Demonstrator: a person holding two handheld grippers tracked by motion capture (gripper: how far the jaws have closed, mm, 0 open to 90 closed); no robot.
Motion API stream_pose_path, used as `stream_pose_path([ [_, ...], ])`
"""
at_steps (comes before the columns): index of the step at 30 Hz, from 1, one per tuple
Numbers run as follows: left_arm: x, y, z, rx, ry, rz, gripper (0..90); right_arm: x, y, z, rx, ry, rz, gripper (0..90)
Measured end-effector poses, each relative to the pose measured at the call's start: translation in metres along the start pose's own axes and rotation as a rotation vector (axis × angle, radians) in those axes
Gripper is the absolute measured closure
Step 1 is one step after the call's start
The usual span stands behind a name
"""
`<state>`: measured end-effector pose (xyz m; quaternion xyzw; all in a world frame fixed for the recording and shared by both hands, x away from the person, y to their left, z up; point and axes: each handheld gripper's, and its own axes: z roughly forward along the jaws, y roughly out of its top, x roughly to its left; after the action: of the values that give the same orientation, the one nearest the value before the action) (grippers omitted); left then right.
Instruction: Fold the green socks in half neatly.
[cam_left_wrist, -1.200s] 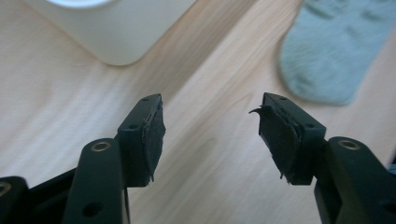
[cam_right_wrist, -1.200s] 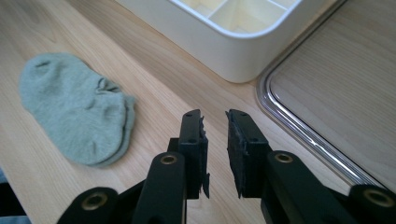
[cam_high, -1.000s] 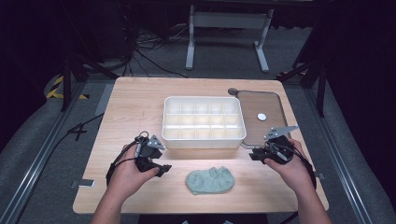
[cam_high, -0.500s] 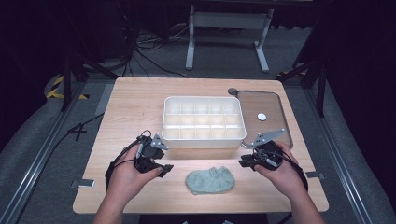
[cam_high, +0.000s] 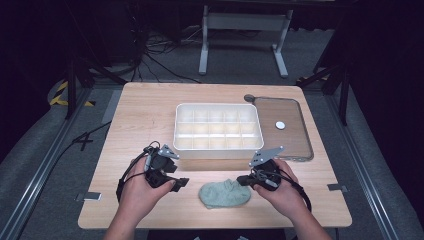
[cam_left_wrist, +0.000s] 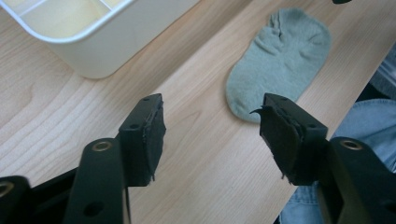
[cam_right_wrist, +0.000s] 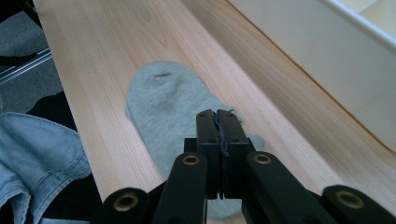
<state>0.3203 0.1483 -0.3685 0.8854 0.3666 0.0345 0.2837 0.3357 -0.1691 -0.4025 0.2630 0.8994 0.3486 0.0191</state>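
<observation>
Both forearms come in from 6 o'clock of the high view and rest low over the near edge of the light wooden bench (cam_high: 150, 110). The left hand (cam_high: 142, 187) holds the left tool (cam_high: 181, 183) pointing toward 3 o'clock, and the right hand (cam_high: 280, 187) holds the right tool (cam_high: 242, 180) pointing toward 9 o'clock, so the two tips face each other across the small grey-green cotton sock (cam_high: 225, 194).

The left tool (cam_left_wrist: 210, 135) stands wide open with bare wood between its pads and nothing held; it touches nothing. The jaws of the right tool (cam_right_wrist: 218, 116) have just been closing and now they are pressed together. They lie right over one end of the sock (cam_right_wrist: 163, 107); whether a fold of cloth is pinched between the pads I cannot tell.

The sock lies flat at about 6 o'clock of the bench, just in front of the white plastic organiser box with many compartments (cam_high: 218, 148), apart from it.

The high view shows also the clear plastic lid (cam_high: 290, 140) at 3 o'clock of the box. The left gripper view shows the whole sock (cam_left_wrist: 280, 60) beyond the open jaws, and blue denim cloth (cam_left_wrist: 369, 121) below the bench edge.
</observation>
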Motion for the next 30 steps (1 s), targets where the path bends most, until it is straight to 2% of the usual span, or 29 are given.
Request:
stream_pose_path([
  [4,-0.001,-0.002,0.003,0.045,0.010,0.000,40.8,0.007,0.001,0.015,0.038,0.040,-0.019,89.5],
  [5,-0.001,-0.003,0.004,0.049,0.019,-0.002,40.8,0.009,0.001,0.018,0.044,0.044,-0.021,89.5],
  [10,-0.002,-0.004,0.004,0.055,0.008,0.013,39.8,0.023,0.002,0.041,0.105,0.086,-0.068,89.5],
  [15,-0.003,-0.002,0.007,0.069,-0.007,0.020,39.2,0.027,-0.001,0.051,0.142,0.097,-0.072,89.4],
  [18,-0.003,-0.001,0.007,0.071,-0.017,0.014,39.4,0.029,-0.005,0.056,0.175,0.080,-0.076,89.4],
  [22,0.001,-0.003,0.008,0.078,-0.019,-0.002,39.7,0.031,-0.006,0.059,0.168,0.095,-0.072,89.4],
  [26,-0.001,-0.002,0.010,0.080,-0.025,0.006,39.5,0.032,-0.011,0.067,0.183,0.093,-0.074,89.3],
  [28,-0.004,-0.001,0.012,0.086,-0.035,0.020,38.5,0.031,-0.011,0.066,0.181,0.102,-0.067,89.5],
  [30,-0.007,-0.001,0.015,0.073,-0.074,0.049,37.7,0.030,-0.011,0.067,0.182,0.104,-0.071,89.6],
])
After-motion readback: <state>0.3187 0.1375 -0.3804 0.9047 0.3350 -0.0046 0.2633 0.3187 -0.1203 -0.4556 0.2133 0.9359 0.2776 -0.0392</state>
